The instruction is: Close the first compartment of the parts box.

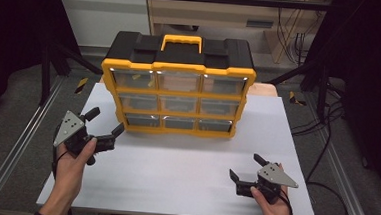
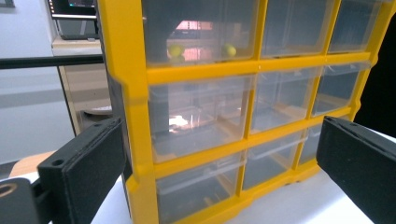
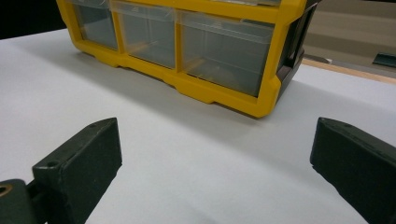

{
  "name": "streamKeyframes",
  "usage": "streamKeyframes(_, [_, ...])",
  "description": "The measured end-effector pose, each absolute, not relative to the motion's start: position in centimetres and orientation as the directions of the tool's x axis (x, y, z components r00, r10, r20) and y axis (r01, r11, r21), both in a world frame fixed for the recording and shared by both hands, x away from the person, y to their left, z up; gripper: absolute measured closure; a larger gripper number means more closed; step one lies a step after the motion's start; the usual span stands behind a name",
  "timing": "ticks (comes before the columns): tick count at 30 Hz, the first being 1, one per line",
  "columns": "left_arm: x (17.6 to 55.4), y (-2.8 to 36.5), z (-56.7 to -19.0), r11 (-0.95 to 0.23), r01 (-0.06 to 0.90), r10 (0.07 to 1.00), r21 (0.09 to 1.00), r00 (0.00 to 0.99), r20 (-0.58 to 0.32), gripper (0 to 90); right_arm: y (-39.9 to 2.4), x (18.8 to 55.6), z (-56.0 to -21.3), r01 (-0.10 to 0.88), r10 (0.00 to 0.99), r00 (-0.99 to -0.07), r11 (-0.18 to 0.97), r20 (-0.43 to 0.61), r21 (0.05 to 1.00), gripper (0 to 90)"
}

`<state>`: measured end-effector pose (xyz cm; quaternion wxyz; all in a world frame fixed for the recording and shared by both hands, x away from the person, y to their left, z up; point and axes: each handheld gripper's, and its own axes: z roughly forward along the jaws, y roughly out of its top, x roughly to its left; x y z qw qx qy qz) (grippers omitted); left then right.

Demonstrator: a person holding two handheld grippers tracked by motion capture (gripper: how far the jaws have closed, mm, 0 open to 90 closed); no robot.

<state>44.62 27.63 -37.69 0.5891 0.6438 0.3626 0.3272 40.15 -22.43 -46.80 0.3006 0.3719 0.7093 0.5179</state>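
My left gripper (image 1: 106,122) is in my left hand (image 1: 75,155), and its jaws are wide apart with nothing between them. My right gripper (image 1: 245,167) is in my right hand (image 1: 268,200), closer to me, and its jaws are wide apart too, holding nothing. Both are over the white table (image 1: 184,172).

Past them stands the yellow box of drawers (image 1: 177,96), upright near the far side of the table. Its drawer fronts face me. Its long side runs left to right across the table, and its yellow handle (image 1: 181,39) is on top at the back.

From above I count nine clear drawers, three rows of three, and I see the black back part of the box.

My left gripper view looks right at the box (image 2: 135,116) from close up, near its left edge. Here I see two small yellow-green round things (image 2: 175,50) inside the top-left drawer. From above these are too small to make out.

My right gripper view sits low and farther back. It shows the box (image 3: 219,91) by its bottom row of drawers and its right corner, with lots of bare table in front.
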Motion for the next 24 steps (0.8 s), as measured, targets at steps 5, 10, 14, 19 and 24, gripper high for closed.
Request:
streamKeyframes(5, [44.5,27.8,-38.8,-0.042,0.103,0.852,0.994,0.523,-0.018,1.3,-22.4,40.1,-46.8,0.216,0.839,-0.542,0.188,-0.042,0.958,2.7])
streamKeyframes(10, [44.4,27.9,-39.4,-0.038,0.112,0.853,0.993,0.522,-0.026,1.3,-22.4,40.1,-46.8,0.217,0.838,-0.543,0.189,-0.042,0.958,2.6])
streamKeyframes(14, [44.3,28.3,-39.8,-0.04,0.115,0.856,0.993,0.516,-0.026,1.4,-22.4,40.1,-46.8,0.215,0.838,-0.544,0.19,-0.044,0.958,2.6])
streamKeyframes(19, [44.1,28.9,-40.4,-0.042,0.121,0.865,0.992,0.501,-0.024,1.5,-22.4,40.1,-46.8,0.21,0.837,-0.545,0.194,-0.05,0.958,2.6])
streamKeyframes(24, [44.0,29.3,-41.0,-0.038,0.128,0.866,0.991,0.499,-0.031,1.6,-22.4,40.1,-46.8,0.209,0.837,-0.545,0.197,-0.053,0.958,2.6])
